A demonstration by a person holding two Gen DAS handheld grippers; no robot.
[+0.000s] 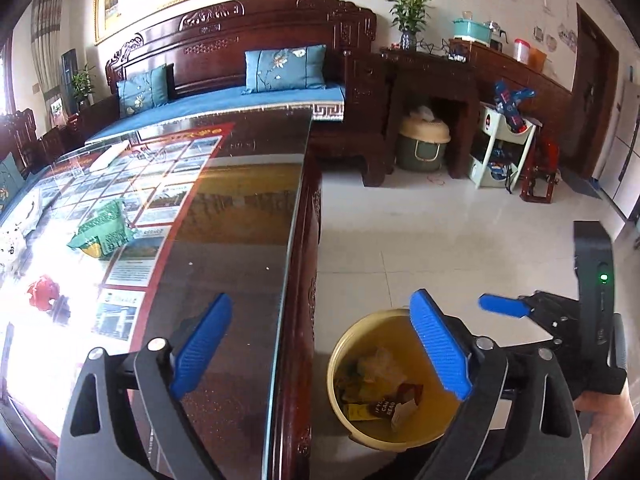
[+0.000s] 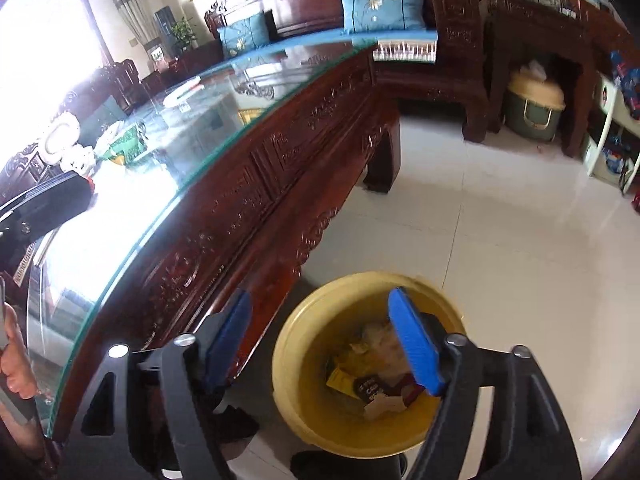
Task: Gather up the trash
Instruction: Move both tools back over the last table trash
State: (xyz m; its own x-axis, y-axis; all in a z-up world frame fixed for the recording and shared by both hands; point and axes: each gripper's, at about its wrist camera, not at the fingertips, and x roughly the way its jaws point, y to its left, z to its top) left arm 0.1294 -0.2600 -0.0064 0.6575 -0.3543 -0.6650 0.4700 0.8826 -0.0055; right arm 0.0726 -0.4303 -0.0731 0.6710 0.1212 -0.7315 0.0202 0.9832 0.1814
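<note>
Trash (image 1: 105,229) is left on the bench (image 1: 224,216); both jaws are wide open, empty. Glare may cause it to be missed, the bin (image 2: 296,368) knocked.

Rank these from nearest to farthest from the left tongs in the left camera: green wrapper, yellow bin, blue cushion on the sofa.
1. Yellow bin, on the floor just below the left tongs.
2. Green wrapper, left on the glass table.
3. Blue cushion, far back on the sofa.
</note>
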